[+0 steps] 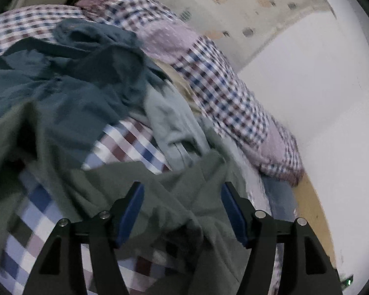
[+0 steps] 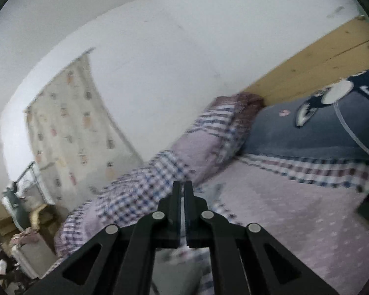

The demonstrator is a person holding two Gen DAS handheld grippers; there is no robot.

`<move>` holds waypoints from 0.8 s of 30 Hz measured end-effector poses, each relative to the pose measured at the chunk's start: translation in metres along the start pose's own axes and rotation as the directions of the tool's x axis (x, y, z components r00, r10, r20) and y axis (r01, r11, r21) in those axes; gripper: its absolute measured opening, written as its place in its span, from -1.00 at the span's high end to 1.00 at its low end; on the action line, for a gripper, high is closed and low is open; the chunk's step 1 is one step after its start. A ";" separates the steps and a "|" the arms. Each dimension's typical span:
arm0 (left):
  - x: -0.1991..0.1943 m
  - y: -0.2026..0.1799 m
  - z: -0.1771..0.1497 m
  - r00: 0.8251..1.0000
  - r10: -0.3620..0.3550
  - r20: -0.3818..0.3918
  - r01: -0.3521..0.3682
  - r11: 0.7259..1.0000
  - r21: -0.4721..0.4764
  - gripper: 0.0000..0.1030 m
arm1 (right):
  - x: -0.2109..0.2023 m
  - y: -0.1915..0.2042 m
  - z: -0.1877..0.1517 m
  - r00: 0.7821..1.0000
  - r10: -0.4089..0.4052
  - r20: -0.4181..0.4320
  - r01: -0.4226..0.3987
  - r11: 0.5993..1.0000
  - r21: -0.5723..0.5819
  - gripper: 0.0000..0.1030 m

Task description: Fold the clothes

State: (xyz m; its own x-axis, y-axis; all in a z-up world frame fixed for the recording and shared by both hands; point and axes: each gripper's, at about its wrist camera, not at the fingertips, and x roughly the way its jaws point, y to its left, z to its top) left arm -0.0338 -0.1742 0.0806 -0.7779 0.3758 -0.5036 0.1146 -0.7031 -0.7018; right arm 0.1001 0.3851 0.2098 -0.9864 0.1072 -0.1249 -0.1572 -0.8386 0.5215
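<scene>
Olive garment (image 1: 140,184) runs off the bottom edge (folds blurred)

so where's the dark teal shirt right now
In the left wrist view, the dark teal shirt lies crumpled at upper left on the clothes pile, above the olive garment and beside the checked quilt.

Left gripper (image 1: 182,196) tilted downward, jaws spread wide; right gripper (image 2: 183,188) near level, jaws closed.

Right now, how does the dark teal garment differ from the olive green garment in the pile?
The dark teal garment lies bunched, farther up the pile; the olive green garment spreads nearest the camera, between the open left gripper's jaws. Teal is bluish and darker; olive is greyish green. Both are plain, unfolded and rest on checked bedding.
</scene>
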 end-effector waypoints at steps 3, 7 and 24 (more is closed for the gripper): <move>0.013 -0.019 -0.012 0.998 0.014 -0.053 -0.011 0.997 0.070 -0.33 | 0.020 -0.031 -0.007 0.992 -0.039 -0.119 0.048 0.996 0.070 0.95; 0.018 -0.050 -0.026 0.996 0.029 -0.087 -0.014 0.985 0.171 -0.33 | 0.040 -0.045 -0.026 0.971 -0.026 -0.239 0.056 0.991 0.118 0.92; 0.076 -0.193 -0.070 0.961 0.251 -0.119 -0.143 0.814 0.562 -0.36 | 0.100 -0.007 -0.105 0.851 0.097 -0.516 -0.157 0.985 -0.072 0.03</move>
State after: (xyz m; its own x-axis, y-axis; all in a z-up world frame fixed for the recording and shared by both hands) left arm -0.0713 0.0322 0.1427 -0.6454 0.2563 -0.7195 -0.1427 -0.9659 -0.2161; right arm 0.0074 0.3458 0.1048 -0.8292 -0.2663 -0.4914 0.0033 -0.8815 0.4721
